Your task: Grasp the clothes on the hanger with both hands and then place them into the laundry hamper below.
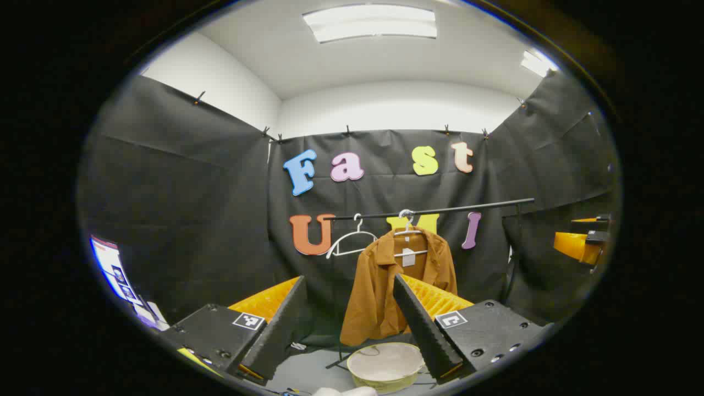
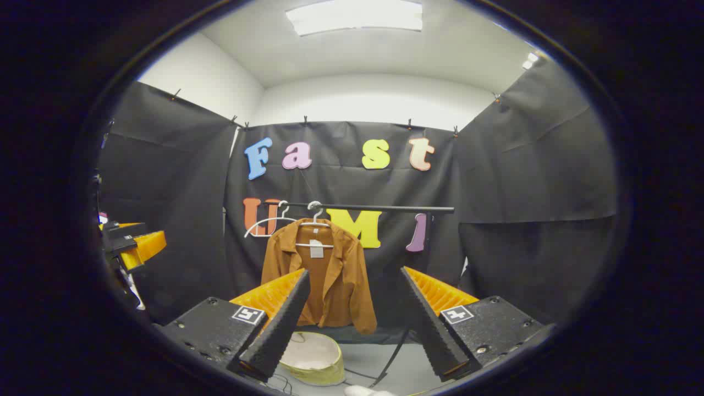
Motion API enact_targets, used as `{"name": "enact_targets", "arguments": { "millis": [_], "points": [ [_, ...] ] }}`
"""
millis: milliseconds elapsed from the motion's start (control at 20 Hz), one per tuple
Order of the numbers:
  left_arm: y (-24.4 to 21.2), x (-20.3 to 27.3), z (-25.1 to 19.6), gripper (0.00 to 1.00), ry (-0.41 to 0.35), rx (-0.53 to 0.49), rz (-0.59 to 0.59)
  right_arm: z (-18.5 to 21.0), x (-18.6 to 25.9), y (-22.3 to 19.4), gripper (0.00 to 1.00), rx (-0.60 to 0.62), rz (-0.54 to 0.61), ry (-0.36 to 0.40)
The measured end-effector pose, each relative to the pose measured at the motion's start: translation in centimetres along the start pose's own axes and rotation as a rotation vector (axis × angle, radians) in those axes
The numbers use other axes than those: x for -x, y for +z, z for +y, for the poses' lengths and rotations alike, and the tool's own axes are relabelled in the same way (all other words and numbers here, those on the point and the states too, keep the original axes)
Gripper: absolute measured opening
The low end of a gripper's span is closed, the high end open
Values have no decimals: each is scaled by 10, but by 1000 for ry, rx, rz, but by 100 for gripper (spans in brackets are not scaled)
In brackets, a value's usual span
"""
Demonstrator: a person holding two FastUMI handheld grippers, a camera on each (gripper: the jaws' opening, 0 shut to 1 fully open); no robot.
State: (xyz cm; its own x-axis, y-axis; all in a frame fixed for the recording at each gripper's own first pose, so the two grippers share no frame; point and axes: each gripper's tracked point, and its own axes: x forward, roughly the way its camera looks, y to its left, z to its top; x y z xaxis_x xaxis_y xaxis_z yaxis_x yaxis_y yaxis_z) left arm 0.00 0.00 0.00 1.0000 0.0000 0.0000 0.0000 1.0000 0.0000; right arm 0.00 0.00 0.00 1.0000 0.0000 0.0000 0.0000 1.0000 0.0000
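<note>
A brown shirt (image 1: 379, 286) hangs on a white hanger (image 1: 408, 232) from a black rail (image 1: 440, 209). The round cream laundry hamper (image 1: 385, 366) stands on the floor right below it. My left gripper (image 1: 349, 279) is open and well short of the shirt, with nothing between its fingers. In the right gripper view the shirt (image 2: 330, 275) hangs left of centre over the hamper (image 2: 313, 357). My right gripper (image 2: 355, 271) is open too, empty and at a distance. Each gripper shows at the edge of the other's view: the right gripper (image 1: 583, 242) and the left gripper (image 2: 132, 242).
An empty white hanger (image 1: 352, 242) hangs on the rail left of the shirt. The rail's stand has a leg (image 2: 393, 349) slanting down to the grey floor beside the hamper. A lit screen (image 1: 113, 269) sits at the far left.
</note>
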Motion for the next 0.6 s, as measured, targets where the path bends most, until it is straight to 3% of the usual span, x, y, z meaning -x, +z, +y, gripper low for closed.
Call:
{"name": "enact_targets", "arguments": {
  "millis": [350, 450, 600],
  "points": [
    [-1, 9, 8, 94, 18, -20, 21, -8, 9, 6, 100, 2, -9, -31],
    [-3, 11, 8, 100, 18, -15, 28, -5, 10, 5, 100, 0, -3, -23],
    [0, 11, 4, 97, 9, -18, 25, -3, 7, 2, 100, -14, 7, -15]
  ]
}}
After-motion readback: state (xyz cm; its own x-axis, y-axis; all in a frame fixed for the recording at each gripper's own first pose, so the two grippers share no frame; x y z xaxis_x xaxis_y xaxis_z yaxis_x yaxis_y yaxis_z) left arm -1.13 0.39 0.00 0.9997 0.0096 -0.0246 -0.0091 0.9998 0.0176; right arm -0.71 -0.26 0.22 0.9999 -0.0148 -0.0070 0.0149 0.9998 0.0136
